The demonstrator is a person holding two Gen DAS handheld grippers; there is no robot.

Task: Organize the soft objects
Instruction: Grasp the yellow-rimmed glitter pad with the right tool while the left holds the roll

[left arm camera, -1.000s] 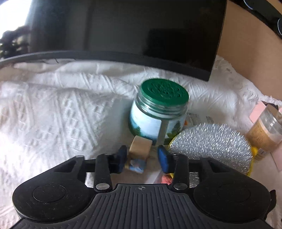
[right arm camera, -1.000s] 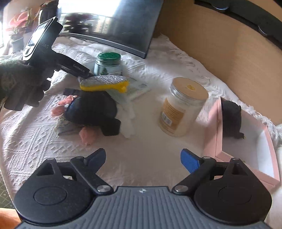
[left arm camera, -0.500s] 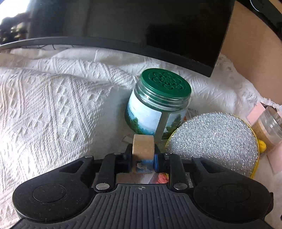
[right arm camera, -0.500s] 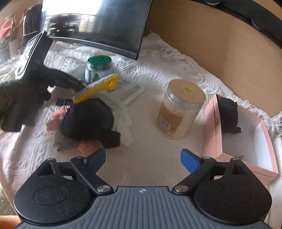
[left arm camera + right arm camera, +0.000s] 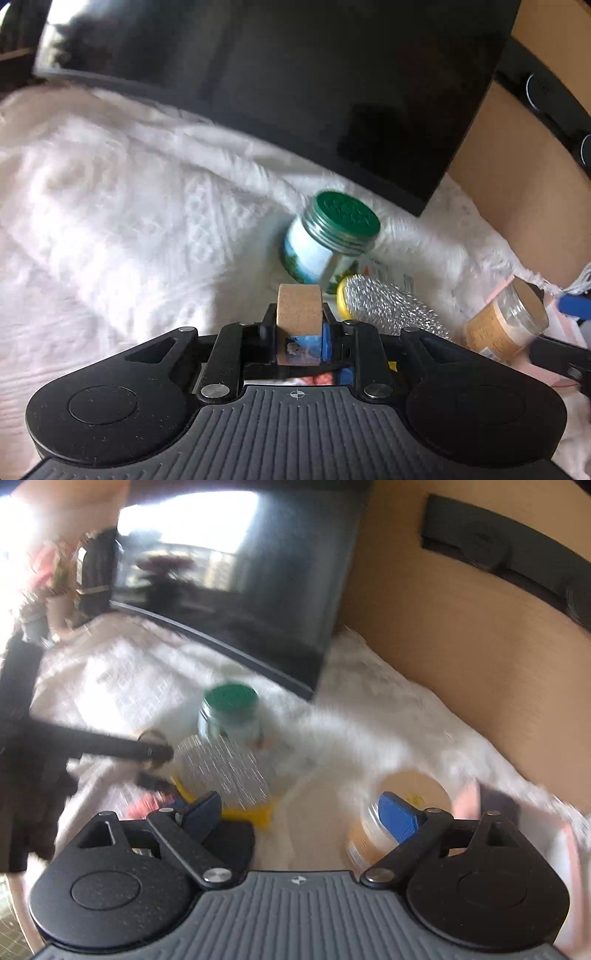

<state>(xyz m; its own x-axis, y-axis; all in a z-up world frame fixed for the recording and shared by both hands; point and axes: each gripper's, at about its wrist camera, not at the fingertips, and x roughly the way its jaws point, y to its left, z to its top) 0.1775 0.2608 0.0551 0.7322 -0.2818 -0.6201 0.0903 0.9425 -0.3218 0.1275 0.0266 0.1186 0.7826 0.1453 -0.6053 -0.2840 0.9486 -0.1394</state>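
My left gripper (image 5: 299,332) is shut on a small tan roll with a blue printed side (image 5: 298,308) and holds it above the white cloth. The silver-and-yellow scrubber (image 5: 384,306) lies just right of it, also in the right wrist view (image 5: 221,771). My right gripper (image 5: 299,812) is open and empty, low over the cloth between the scrubber and the tan-lidded jar (image 5: 391,812). The left gripper shows in the right wrist view (image 5: 147,753) beside the scrubber. A pink soft piece (image 5: 144,805) peeks out under the scrubber. The right view is blurred.
A green-lidded glass jar (image 5: 332,236) stands behind the scrubber. A dark monitor (image 5: 295,81) spans the back. A pink box (image 5: 569,834) sits at the far right with a dark item in it. A tan wall closes the right side.
The left gripper has closed on the tan roll and lifted it back from the green-lidded jar. The right gripper has moved forward and down toward the scrubber and the tan-lidded jar.
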